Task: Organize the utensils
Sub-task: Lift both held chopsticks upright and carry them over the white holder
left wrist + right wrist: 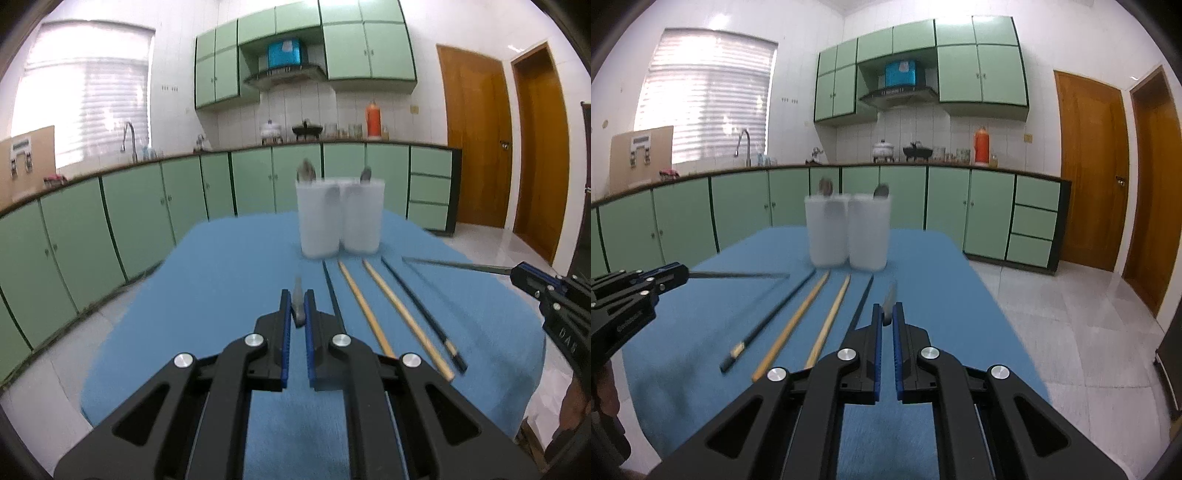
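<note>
Two frosted white cups (340, 218) (847, 232) stand side by side at the far end of the blue cloth, each with a spoon in it. Two black and two wooden chopsticks (391, 310) (812, 317) lie in a row in front of them. My left gripper (297, 295) is shut on a thin metal utensil (298, 299), which shows as a long rod (738, 274) in the right wrist view. My right gripper (886, 308) is shut on a thin metal utensil (889, 299), seen as a long rod (458, 264) in the left wrist view.
The table with the blue cloth (229, 280) stands in a kitchen with green cabinets (147, 206) behind and left. Wooden doors (1108, 177) are at the right. White tiled floor (1071, 325) surrounds the table.
</note>
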Motion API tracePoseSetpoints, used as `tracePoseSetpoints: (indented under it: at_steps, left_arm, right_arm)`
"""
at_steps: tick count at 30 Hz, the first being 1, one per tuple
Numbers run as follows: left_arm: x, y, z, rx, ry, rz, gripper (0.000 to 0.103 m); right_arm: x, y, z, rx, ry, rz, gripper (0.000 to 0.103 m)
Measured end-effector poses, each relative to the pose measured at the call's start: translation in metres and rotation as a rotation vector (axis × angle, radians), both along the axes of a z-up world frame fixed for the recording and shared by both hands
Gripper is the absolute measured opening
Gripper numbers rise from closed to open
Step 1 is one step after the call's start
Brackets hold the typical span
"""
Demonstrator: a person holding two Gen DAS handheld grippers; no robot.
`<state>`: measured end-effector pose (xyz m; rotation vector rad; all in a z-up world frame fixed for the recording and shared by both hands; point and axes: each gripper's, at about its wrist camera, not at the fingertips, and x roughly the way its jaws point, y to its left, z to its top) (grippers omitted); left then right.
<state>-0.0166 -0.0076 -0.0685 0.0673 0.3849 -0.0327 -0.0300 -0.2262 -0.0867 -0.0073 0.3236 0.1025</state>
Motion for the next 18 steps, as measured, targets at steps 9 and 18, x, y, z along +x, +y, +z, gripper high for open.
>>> tracePoseSetpoints:
  at_steps: [9,18]
  left_arm:
    - [0.007,-0.001,0.061,0.001,-0.123,-0.064,0.006]
    - [0.027,-0.001,0.091,-0.051,-0.124,-0.109,0.006]
  right_arm:
    - [0.012,-0.015,0.061,0.018,-0.069,0.025,0.005]
    - [0.041,-0.023,0.105,0.044,-0.045,0.104,0.005]
